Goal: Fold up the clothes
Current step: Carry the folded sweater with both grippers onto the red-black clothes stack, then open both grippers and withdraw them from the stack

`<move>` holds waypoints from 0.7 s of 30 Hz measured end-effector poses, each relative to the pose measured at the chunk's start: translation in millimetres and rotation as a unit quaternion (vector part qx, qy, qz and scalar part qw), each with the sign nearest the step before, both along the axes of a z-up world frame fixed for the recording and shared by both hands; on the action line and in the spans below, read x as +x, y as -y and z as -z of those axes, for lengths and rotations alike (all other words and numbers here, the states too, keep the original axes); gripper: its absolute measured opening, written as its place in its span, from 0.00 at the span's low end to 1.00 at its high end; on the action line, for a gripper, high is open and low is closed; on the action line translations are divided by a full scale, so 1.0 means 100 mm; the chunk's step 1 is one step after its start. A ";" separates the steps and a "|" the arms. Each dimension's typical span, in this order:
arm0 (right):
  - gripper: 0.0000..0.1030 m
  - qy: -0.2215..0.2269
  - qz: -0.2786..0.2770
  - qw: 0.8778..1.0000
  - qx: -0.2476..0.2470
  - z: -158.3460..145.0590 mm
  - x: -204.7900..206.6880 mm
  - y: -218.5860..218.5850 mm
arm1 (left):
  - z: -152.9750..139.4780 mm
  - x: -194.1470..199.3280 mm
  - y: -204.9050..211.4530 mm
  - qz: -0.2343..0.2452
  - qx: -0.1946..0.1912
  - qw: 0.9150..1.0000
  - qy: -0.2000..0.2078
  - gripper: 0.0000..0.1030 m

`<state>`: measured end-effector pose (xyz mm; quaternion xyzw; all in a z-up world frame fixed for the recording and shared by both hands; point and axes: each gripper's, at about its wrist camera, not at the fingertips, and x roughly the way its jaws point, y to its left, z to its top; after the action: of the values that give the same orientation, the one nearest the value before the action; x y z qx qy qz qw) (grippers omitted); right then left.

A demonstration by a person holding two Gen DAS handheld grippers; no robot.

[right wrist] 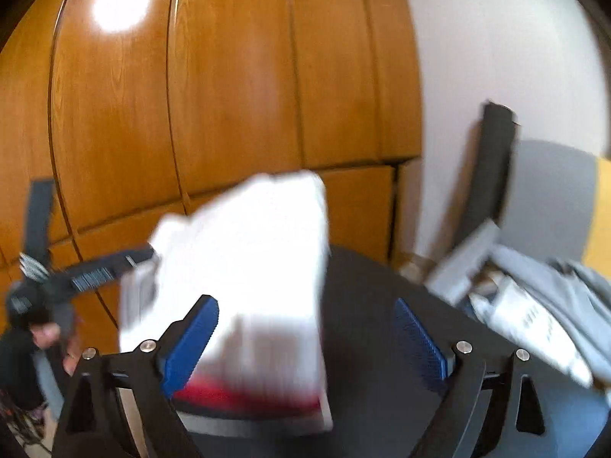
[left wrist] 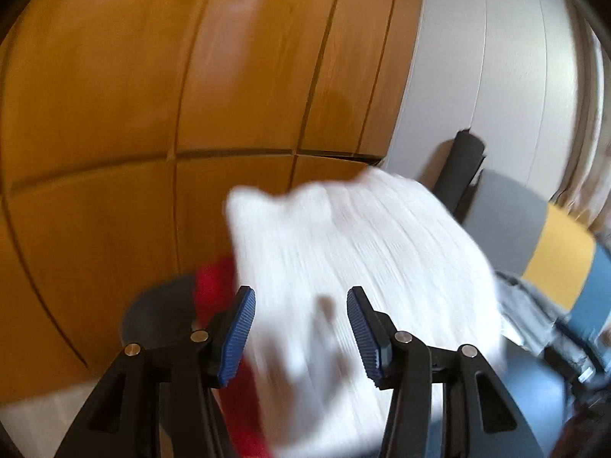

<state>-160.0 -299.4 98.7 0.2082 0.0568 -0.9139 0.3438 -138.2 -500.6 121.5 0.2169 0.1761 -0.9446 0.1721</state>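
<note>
A folded white ribbed garment (left wrist: 355,267) lies on a red garment (left wrist: 214,278) on a dark round table (left wrist: 152,305). My left gripper (left wrist: 301,328) is open just above the white garment's near edge, holding nothing. In the right wrist view the white garment (right wrist: 248,267) lies on the red one (right wrist: 244,393), and my right gripper (right wrist: 305,339) is open wide over the stack's right edge and the table (right wrist: 382,324). My left gripper (right wrist: 95,271) shows there, blurred, to the left of the stack. Both views are motion-blurred.
Wooden wardrobe doors (left wrist: 191,95) stand behind the table. A white wall (left wrist: 477,57) is at right. A dark chair back (right wrist: 492,164), grey clothes (right wrist: 534,305) and a grey, yellow and blue cushion (left wrist: 561,259) lie to the right.
</note>
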 end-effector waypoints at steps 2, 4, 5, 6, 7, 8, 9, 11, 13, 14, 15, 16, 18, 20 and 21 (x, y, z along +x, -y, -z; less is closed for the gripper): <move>0.91 0.000 0.027 1.000 0.012 0.29 0.31 -0.28 | 0.20 0.23 -0.23 -0.015 0.015 1.000 0.007 0.50; 0.92 -0.004 0.046 0.999 0.029 0.54 0.59 -0.43 | 0.43 0.41 -0.46 -0.024 0.037 0.999 0.013 0.50; 0.93 -0.008 0.054 0.998 0.034 0.64 0.72 -0.48 | 0.55 0.50 -0.56 -0.026 0.045 0.999 0.015 0.50; 0.95 -0.013 0.062 0.998 0.031 0.72 0.86 -0.52 | 0.66 0.58 -0.64 -0.026 0.051 0.998 0.015 0.50; 0.98 -0.021 0.069 0.997 0.021 0.80 0.99 -0.55 | 0.75 0.64 -0.72 -0.030 0.053 0.998 0.019 0.50; 0.99 -0.029 0.074 0.997 0.012 0.85 1.09 -0.57 | 0.81 0.69 -0.77 -0.041 0.048 0.998 0.030 0.50; 1.00 -0.037 0.080 0.996 0.002 0.90 1.19 -0.60 | 0.87 0.73 -0.83 -0.054 0.040 0.997 0.045 0.50; 1.00 -0.053 0.087 0.995 0.004 1.02 1.32 -0.58 | 0.97 0.82 -0.94 -0.072 0.021 0.995 0.070 0.49; 1.00 -0.074 0.089 0.993 0.014 1.06 1.45 -0.57 | 0.99 0.87 -1.01 -0.050 0.011 0.996 0.070 0.49; 1.00 -0.091 0.091 0.992 0.016 1.05 1.53 -0.57 | 1.02 0.89 -1.04 -0.034 0.012 0.997 0.070 0.49; 1.00 -0.109 0.089 0.990 0.018 1.03 1.61 -0.57 | 1.03 0.91 -1.07 -0.024 0.014 0.997 0.071 0.49; 1.00 -0.122 0.082 0.989 0.021 1.04 1.68 -0.57 | 1.03 0.88 -1.07 -0.019 0.018 0.997 0.076 0.49; 1.00 -0.130 0.070 0.989 0.029 1.07 1.74 -0.55 | 1.07 0.80 -1.05 -0.018 0.029 0.995 0.090 0.46; 1.00 -0.119 0.072 0.990 0.030 1.10 1.71 -0.56 | 1.13 0.78 -1.05 -0.017 0.039 0.995 0.094 0.45; 1.00 -0.113 0.072 0.991 0.027 1.11 1.70 -0.57 | 1.14 0.77 -1.05 -0.018 0.043 0.995 0.091 0.44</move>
<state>9.7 -242.3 -12.2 0.1165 0.1051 -0.9520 0.2628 -61.7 -395.7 7.8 0.3057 0.2038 -0.9095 0.1945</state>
